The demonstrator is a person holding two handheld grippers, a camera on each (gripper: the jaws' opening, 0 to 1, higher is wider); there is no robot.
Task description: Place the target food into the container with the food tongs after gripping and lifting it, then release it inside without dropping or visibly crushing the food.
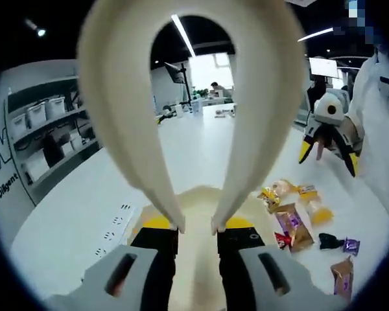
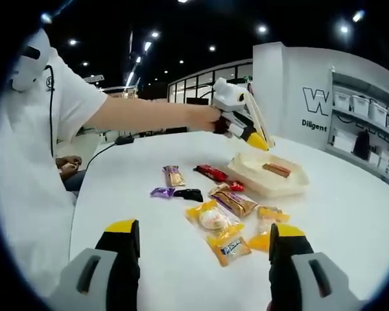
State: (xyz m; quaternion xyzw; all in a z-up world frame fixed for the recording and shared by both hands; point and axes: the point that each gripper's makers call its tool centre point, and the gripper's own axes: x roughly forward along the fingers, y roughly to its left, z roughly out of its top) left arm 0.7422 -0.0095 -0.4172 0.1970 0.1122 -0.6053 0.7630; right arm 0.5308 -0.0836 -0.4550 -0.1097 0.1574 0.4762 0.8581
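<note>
My left gripper is shut on cream food tongs. Their two arms arch up through the left gripper view, their tips apart with nothing between them. Just beyond the tips lies the cream container. In the right gripper view the left gripper hovers with the tongs above the container's far end. A brown bar lies inside. Wrapped snacks lie in front of it, among them a yellow packet and a brown one. My right gripper is open, low over the near table.
More snacks lie around: a red packet, purple and black sweets, and a brown packet. The person in a white shirt stands at the left. A power strip lies on the white table, and shelves stand beyond.
</note>
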